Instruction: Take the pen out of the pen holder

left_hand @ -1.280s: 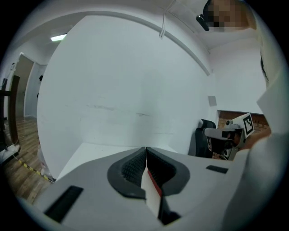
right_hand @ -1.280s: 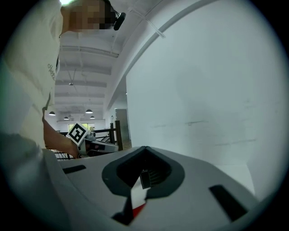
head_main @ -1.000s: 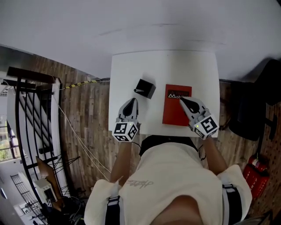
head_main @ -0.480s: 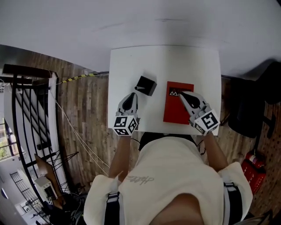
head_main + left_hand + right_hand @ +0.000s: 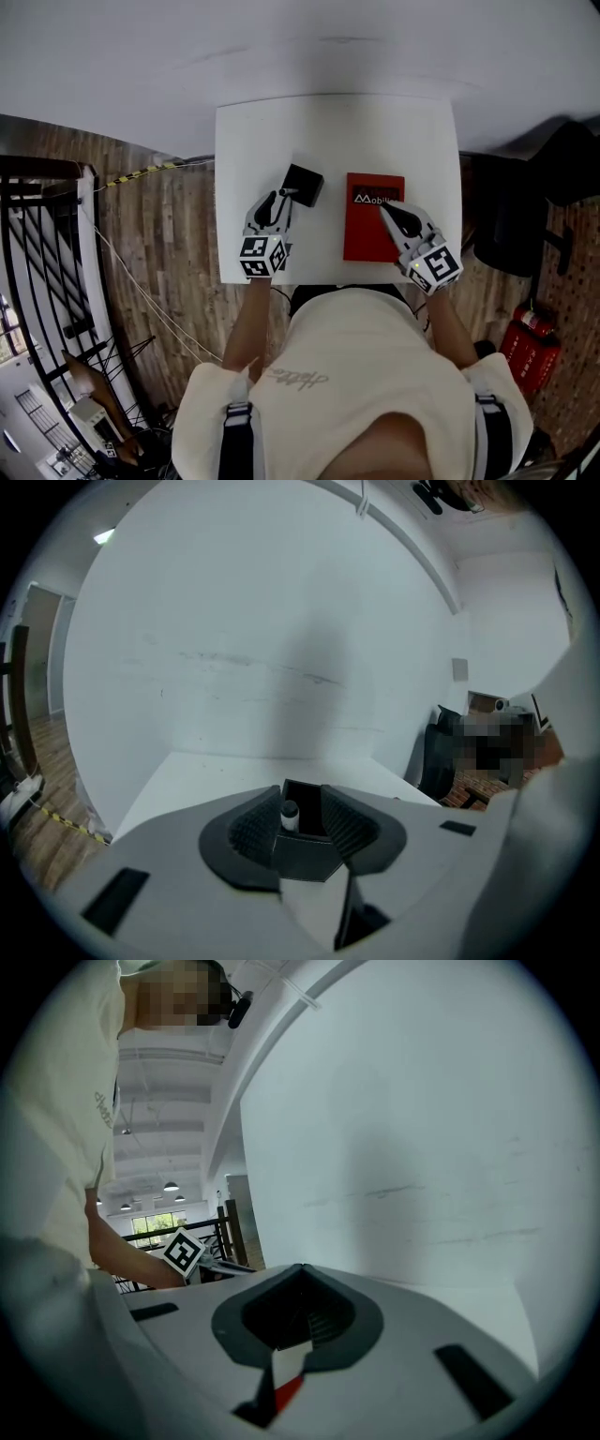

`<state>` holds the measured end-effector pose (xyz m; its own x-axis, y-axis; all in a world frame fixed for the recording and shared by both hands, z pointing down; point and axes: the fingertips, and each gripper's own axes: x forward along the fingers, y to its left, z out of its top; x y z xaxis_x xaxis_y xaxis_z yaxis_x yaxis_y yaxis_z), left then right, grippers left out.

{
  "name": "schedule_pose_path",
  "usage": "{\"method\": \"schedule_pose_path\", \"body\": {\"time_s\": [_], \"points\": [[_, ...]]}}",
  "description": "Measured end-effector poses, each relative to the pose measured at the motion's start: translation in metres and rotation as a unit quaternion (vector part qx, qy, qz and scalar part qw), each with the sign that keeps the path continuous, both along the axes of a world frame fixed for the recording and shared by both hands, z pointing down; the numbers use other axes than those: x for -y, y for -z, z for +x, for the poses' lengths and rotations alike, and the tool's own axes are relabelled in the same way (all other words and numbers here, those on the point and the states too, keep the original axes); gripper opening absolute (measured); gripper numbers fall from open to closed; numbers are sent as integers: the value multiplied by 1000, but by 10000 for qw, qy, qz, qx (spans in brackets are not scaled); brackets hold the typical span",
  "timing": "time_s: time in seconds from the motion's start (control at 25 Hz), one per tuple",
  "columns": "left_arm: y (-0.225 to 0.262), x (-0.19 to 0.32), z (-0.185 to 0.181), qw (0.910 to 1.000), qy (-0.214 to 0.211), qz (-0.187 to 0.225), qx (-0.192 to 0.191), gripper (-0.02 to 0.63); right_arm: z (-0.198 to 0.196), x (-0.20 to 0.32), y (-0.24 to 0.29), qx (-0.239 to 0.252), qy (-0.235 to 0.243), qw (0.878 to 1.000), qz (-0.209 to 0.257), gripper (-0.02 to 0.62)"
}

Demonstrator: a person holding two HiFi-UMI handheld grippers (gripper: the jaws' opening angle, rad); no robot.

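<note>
A black pen holder (image 5: 304,183) stands near the middle of the white bench (image 5: 328,131), a little toward its left edge, with the pen (image 5: 290,811) upright inside it. The left gripper (image 5: 277,201) reaches in from the near edge, and its fingers (image 5: 251,829) are spread apart, one on each side of the holder. The pen's pale top sits in the gap between them, close to the left finger and gripped by neither. Whether the fingers touch the holder's walls cannot be told. Only the top of the pen shows; the rest is hidden inside the holder. The right gripper (image 5: 302,1279) has its fingers closed together on nothing and hovers over a red book (image 5: 370,234), which lies to the right of the holder and reaches toward the near edge. The gripper covers part of the book's white title. The bench stands against a plain white wall (image 5: 281,47) on a wooden plank floor (image 5: 169,234). A black railing (image 5: 37,281) is at the left and a dark chair (image 5: 511,225) at the right.
</note>
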<state>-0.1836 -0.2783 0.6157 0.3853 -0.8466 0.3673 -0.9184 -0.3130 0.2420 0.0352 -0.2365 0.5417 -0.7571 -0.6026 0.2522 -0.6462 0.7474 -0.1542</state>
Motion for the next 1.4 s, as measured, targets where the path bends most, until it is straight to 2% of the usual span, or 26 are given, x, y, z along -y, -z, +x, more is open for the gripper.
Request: {"method": "schedule_pose_path", "body": {"time_s": [0.36,0.48,0.76,1.4], "points": [[-28,23,5,9995,-241,-177,120,132,-7,9,-5,-106,-142,9998,-103,6],[-31,25,9,9991,-316,-154,257,91,-9,13,-6,-116,-157,9998,-105,6],[-30,26,12,9989,-341,-47,332,87,-13,16,-5,-113,-143,9998,-66,6],[61,12,8,9970,-284,708,90,87,-10,7,18,-9,-128,9994,316,6]]}}
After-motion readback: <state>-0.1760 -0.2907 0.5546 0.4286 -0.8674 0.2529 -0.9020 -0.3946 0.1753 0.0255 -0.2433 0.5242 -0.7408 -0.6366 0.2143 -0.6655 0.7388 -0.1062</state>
